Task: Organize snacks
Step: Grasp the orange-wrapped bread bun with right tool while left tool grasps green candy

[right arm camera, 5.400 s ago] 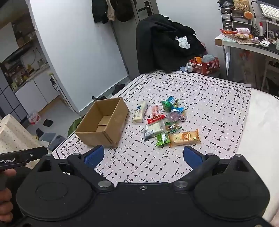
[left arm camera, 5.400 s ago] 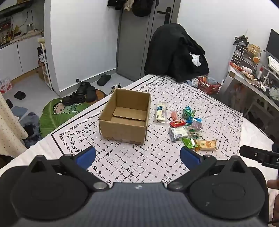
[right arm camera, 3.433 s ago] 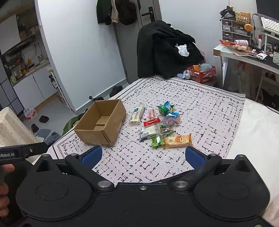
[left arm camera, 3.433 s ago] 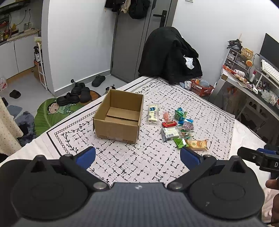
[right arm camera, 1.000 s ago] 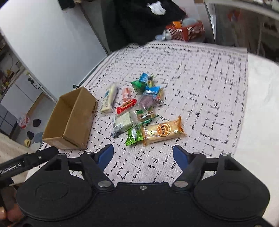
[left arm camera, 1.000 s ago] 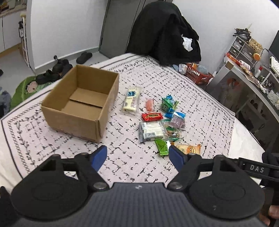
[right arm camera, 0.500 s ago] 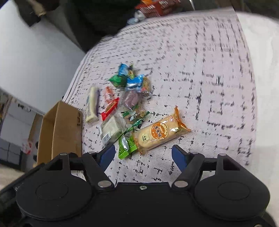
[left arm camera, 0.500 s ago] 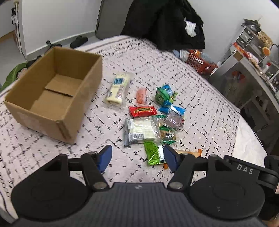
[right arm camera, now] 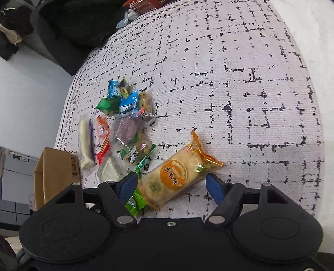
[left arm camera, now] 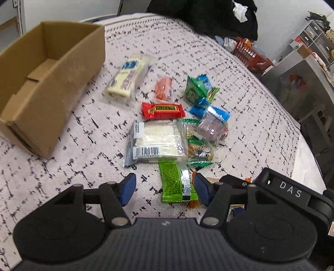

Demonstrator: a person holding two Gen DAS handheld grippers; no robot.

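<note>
Several wrapped snacks lie in a loose pile on the patterned cloth. My left gripper is open just above the green packet, its blue pads on either side of it. Past it lie a clear cracker pack, a red bar and a cream bar. The open cardboard box stands at the left with nothing inside. My right gripper is open, straddling the orange cake pack, apart from it. The other gripper's body shows in the left wrist view.
A dark coat hangs over a chair beyond the far edge of the cloth. A red basket and a grey desk stand at the right. The plain white sheet borders the cloth on the right.
Both grippers have come down and forward onto the snack pile. The left now frames the green packet, the right the orange cake pack. Both have narrowed a little but stay open.
</note>
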